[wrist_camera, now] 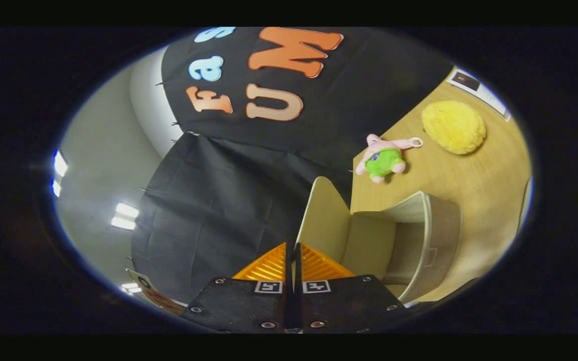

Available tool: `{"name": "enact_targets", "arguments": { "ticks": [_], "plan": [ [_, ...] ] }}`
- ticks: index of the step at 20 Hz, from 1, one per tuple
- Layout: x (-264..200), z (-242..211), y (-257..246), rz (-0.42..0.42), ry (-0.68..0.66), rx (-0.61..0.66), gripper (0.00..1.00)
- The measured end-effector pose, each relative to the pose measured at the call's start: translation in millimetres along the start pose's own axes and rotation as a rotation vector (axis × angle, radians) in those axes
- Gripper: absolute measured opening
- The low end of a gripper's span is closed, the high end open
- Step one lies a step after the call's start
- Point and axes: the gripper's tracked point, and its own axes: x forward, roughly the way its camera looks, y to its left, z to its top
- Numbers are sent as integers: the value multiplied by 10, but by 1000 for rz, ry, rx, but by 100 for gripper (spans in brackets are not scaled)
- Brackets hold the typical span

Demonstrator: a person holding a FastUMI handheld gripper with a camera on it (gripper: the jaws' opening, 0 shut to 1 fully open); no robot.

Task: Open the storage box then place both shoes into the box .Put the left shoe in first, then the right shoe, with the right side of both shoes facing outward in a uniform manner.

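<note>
Flanking the narrow, empty gripper [293,250]: open storage box [409,235], pink plush toy [384,158], yellow sponge [453,126] beyond.

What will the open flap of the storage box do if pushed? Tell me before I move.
The flap looks thin and flat, so it likely swings or flexes easily. The storage box stands open with nothing visible inside, so it probably slides on the smooth wooden table rather than resisting. The gripper is shut just short of the flap, holding nothing.

storage box [409,240] ahead of gripper [293,255] (fingers together), plush toy [383,158] beyond
</note>
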Motion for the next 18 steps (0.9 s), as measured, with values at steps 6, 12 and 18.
{"name": "enact_targets", "arguments": {
  "ticks": [6,12,18],
  "plan": [
    [486,-242,410,-10,48,-138,0],
    [871,-605,479,-110,103,-379,21],
    [751,-507,361,-165,59,-419,97]
  ]
}}
